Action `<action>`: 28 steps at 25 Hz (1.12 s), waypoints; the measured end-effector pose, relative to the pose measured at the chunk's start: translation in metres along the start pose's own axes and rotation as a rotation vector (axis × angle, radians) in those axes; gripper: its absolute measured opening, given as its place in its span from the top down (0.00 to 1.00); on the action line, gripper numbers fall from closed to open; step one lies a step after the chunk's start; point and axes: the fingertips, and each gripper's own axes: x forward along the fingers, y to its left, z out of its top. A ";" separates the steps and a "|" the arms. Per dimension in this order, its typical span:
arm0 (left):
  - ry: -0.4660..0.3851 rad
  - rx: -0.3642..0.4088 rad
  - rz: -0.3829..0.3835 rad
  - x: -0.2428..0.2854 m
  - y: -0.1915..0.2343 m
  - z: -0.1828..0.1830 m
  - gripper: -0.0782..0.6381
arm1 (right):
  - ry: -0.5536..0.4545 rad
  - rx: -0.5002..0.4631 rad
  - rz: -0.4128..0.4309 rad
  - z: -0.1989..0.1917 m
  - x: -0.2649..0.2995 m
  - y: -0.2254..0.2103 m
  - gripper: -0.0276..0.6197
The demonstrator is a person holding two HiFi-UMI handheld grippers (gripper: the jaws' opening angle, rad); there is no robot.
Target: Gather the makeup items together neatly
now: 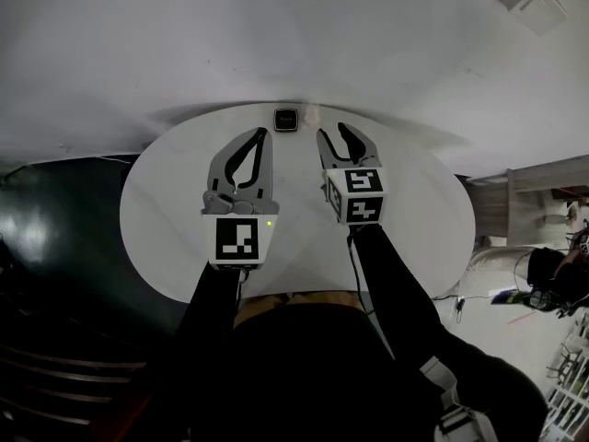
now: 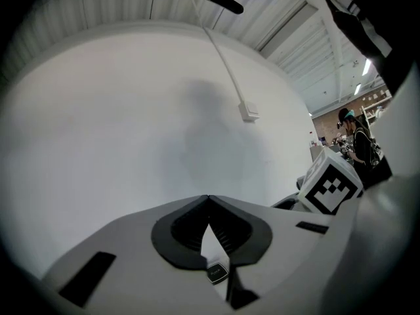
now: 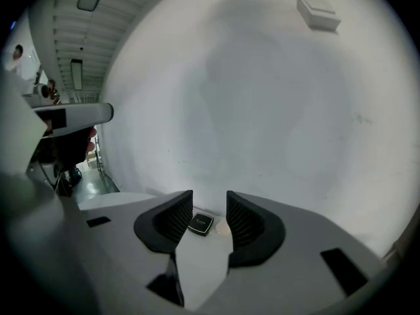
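A small black square compact point(image 1: 286, 119) lies at the far edge of the round white table point(image 1: 166, 210), close to the wall. A small pale item point(image 1: 311, 115) sits just to its right; what it is I cannot make out. My left gripper point(image 1: 265, 133) hovers over the table just short of the compact, its tips touching and nothing between them. In the left gripper view the compact point(image 2: 217, 272) shows low behind the shut jaws. My right gripper point(image 1: 331, 130) is beside it, open and empty. Its view shows the compact point(image 3: 201, 223) and the pale item point(image 3: 220, 227) beyond the gap.
A white wall point(image 1: 276, 35) rises right behind the table. Dark floor point(image 1: 55, 247) lies at the left, and shelves and cables point(image 1: 543, 284) at the right. A person point(image 2: 359, 144) stands far off in the left gripper view.
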 end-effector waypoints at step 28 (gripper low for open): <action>-0.058 0.040 0.077 -0.118 0.050 0.031 0.87 | -0.138 -0.120 0.081 0.037 -0.097 0.120 0.73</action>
